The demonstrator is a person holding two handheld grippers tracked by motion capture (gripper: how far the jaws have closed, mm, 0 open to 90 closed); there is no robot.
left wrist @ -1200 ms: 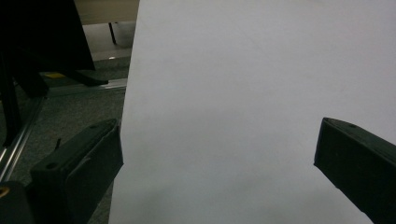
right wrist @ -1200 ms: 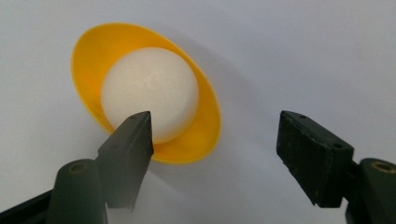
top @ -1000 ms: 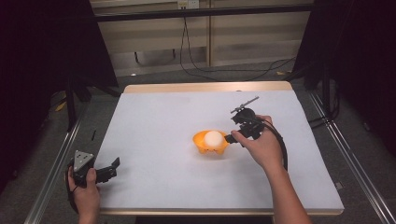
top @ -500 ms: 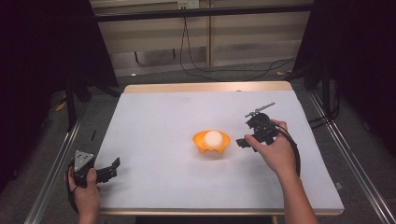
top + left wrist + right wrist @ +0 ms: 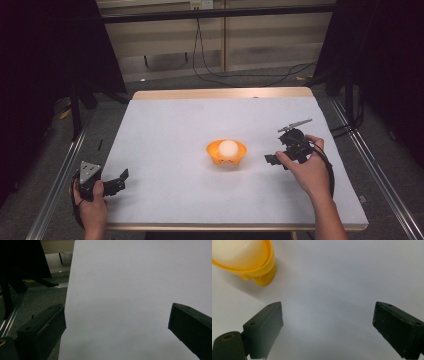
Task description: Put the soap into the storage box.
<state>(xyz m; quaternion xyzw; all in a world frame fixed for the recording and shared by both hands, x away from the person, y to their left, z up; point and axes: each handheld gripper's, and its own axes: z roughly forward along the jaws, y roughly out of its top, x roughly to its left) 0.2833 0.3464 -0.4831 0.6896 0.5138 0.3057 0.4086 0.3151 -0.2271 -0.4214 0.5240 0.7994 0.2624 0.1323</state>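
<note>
An orange bowl (image 5: 226,153) holding a white ball (image 5: 229,147) stands upright near the middle of the white table (image 5: 165,125), its mouth facing straight up. The right gripper (image 5: 270,159) sits just to the bowl's right, clear of the rim, with its tips aimed back toward the bowl. Its jaws have just been opening and stand wide apart with nothing but bare table between them, as the right gripper view makes plain. There the bowl (image 5: 262,267) and ball (image 5: 237,251) lie off to the upper left. The left gripper (image 5: 118,181) rests at the near left corner of the table, well apart from the bowl, its jaws likewise spread and empty. The step in hand looks like a release and retreat. It would be done well by drawing the right gripper level and straight away from the bowl, so that neither jaw clips the rim and tips it. Both bowl and ball are round and show no long axis. The bowl's only direction is its vertical one, opening upward on a small base.
</note>
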